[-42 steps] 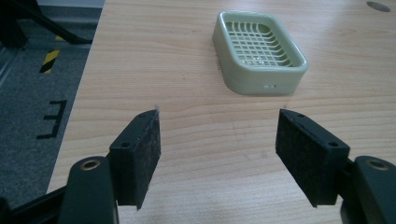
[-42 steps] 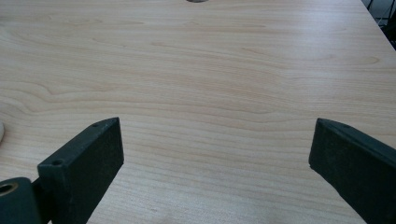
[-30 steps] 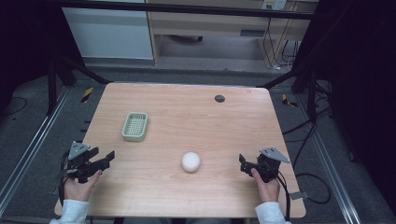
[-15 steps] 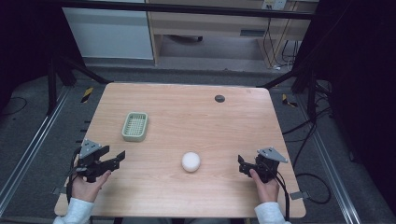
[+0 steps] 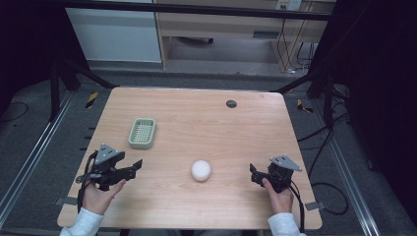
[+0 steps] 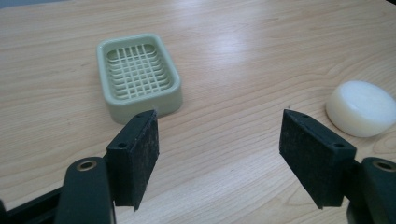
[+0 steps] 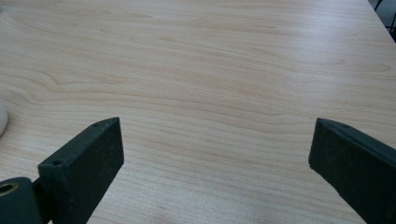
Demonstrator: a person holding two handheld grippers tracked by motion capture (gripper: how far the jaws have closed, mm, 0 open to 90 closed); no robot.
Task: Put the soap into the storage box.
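- We have our left gripper (image 5: 129, 168) near the table's (image 5: 196, 118) left front edge, its jaws apart with nothing between them; they have just been opening.
- The white soap bar (image 5: 201, 170) lies flat on the bare wood, near the front and about midway between our two hands.
- In the left gripper view the soap bar (image 6: 360, 108) sits ahead and off to the right of the jaws, clear of both pads, so we judge that the left hand must swing right before closing.
- The bar looks round, so no long axis seems to dictate the grasp angle.
- The green soap dish (image 5: 142, 132) stands behind the left gripper's reach, well apart from the soap; the left hand is nearer to it.
- Our right gripper (image 5: 253, 173) rests near the front right, jaws wide apart and empty, aimed at the soap from the other side.
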